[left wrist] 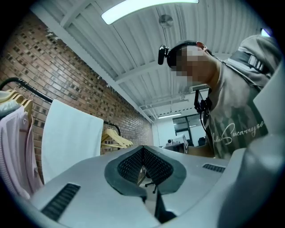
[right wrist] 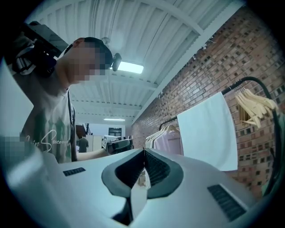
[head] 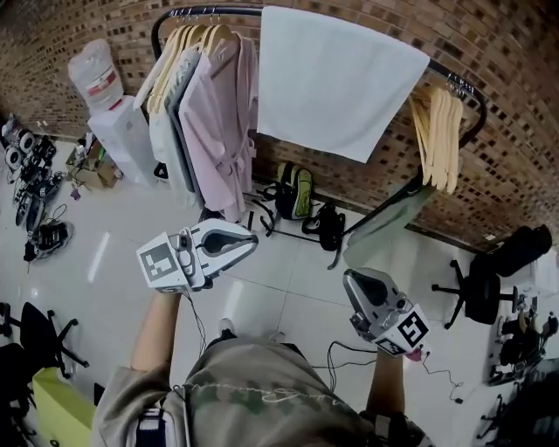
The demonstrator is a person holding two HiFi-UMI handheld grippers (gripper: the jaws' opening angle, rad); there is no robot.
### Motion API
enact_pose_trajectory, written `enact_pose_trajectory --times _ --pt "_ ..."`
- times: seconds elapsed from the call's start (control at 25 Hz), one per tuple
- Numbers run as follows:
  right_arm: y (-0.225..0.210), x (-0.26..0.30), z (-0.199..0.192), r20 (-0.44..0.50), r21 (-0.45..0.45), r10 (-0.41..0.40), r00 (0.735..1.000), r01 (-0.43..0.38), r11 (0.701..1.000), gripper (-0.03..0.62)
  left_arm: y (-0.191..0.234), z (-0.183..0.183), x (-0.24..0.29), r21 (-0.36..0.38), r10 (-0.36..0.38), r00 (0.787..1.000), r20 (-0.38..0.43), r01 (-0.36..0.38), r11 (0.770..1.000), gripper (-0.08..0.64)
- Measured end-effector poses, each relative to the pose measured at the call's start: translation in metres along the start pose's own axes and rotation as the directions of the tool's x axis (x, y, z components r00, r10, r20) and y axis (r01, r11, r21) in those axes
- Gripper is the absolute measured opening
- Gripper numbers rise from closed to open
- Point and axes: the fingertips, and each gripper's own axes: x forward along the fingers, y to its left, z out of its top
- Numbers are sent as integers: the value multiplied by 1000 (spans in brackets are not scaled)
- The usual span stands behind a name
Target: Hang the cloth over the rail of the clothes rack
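Observation:
A white cloth (head: 336, 79) hangs draped over the black rail (head: 210, 10) of the clothes rack against the brick wall, its lower edge free. My left gripper (head: 249, 237) is held low and back from the rack, shut and empty, pointing right. My right gripper (head: 349, 278) is also low and away from the rack, shut with nothing in it. In the left gripper view the cloth (left wrist: 71, 138) hangs at the left beyond the closed left gripper (left wrist: 143, 148). In the right gripper view the cloth (right wrist: 207, 131) hangs at the right beyond the closed right gripper (right wrist: 144, 151).
Pink and grey garments (head: 214, 122) hang on wooden hangers left of the cloth; bare wooden hangers (head: 441, 135) hang at its right. A water dispenser (head: 109, 96) stands far left. Bags (head: 297, 192) lie under the rack. A black office chair (head: 476, 292) stands at right.

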Motion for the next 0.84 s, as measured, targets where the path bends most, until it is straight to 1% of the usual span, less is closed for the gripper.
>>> enact_pose_trajectory --times 0.12,0.2,0.28,0.36,0.44,0.56,0.6,0.72,0.84 --pt "8 13 -4 23 -3 -7 1000 7 1000 9 -6 -9 -8 -37 -16 1000 -12 15 999 6" --pt "18 22 -12 8 -7 -3 1000 3 1000 9 -8 -12 -15 -71 -31 999 -4 31 997 6" --pt "27 29 -19 -21 -5 7 1000 -7 1000 9 -9 -14 -20 -80 -39 999 -12 38 996 6" --pt "32 35 -20 -28 -6 11 1000 -12 1000 9 -6 -17 -23 -40 -24 998 -50 22 999 6" --pt "35 41 -16 -16 -7 7 1000 -7 1000 9 -5 -20 -24 2 -13 997 -82 13 1000 6" --pt "36 42 -19 -28 -14 -8 1000 7 1000 9 -12 -22 -25 -23 -36 998 -54 35 999 6" --pt "36 43 -21 -37 -13 -13 999 12 1000 9 -14 -23 -26 -21 -42 998 -53 41 999 6" --pt "37 45 -24 -43 -6 -22 999 22 1000 9 -19 -33 -26 40 -36 995 -98 40 998 6" --pt "42 48 -24 -34 -2 -25 999 25 1000 9 -23 -40 -24 31 -39 993 -113 43 999 6"
